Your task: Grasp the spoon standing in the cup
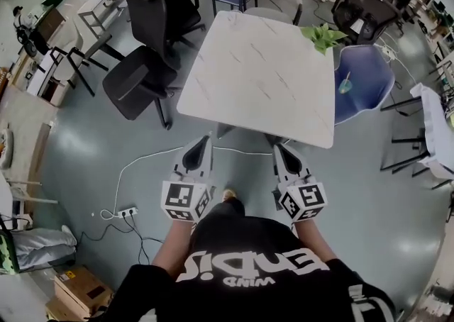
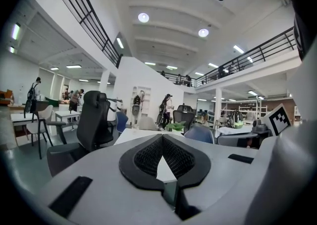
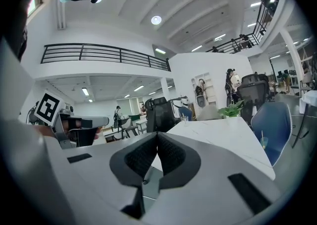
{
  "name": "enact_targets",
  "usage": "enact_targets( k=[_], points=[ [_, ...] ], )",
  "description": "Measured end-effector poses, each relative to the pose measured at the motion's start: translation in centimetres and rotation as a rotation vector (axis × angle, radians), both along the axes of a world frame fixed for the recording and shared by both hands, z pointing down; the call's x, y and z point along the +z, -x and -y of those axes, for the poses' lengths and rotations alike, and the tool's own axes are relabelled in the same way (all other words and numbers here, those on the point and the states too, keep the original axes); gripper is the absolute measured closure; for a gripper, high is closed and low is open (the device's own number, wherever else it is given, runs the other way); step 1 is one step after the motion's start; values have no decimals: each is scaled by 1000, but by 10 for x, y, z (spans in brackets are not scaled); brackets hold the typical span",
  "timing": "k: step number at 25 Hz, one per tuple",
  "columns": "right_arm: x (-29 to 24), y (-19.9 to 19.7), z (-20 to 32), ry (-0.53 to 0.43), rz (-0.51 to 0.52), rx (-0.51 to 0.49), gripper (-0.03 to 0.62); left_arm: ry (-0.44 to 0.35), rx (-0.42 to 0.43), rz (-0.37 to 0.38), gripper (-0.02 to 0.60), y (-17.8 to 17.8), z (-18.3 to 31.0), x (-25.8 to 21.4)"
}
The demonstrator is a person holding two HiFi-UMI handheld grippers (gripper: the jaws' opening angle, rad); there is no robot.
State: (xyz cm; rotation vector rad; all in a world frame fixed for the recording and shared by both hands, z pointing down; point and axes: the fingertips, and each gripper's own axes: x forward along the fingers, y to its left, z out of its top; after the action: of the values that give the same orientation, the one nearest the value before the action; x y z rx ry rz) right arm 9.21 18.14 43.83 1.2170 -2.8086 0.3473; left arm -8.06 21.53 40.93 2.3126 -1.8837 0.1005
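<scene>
Task barely begun. The left gripper (image 1: 204, 140) and right gripper (image 1: 279, 149) are both closed and empty, short of a white table (image 1: 255, 79). The cup (image 1: 345, 87), seemingly holding the upright spoon (image 1: 347, 76), sits untouched on a blue chair (image 1: 372, 72) at the table's right.

Black T-shirt (image 1: 248, 257) on the person, head view: big white print across the chest, seen upside down, approx. "Endis", not sure of every letter. Small white line by it, approx. "WIND". White print on black sleeve (image 1: 365, 305): cut off, unreadable. Two grey cubes (image 1: 186, 202) (image 1: 303, 201): black-and-white square code markers, no letters or nos. Brown cardboard box (image 1: 79, 291), lower left: small label, too small to read.
</scene>
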Motion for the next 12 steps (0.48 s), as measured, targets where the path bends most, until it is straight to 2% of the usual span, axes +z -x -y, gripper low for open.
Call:
enact_targets(
  k=[12],
  points=[
    [0, 9, 48, 4, -34, 100, 582, 10, 72, -31, 568, 24, 58, 8]
  ],
)
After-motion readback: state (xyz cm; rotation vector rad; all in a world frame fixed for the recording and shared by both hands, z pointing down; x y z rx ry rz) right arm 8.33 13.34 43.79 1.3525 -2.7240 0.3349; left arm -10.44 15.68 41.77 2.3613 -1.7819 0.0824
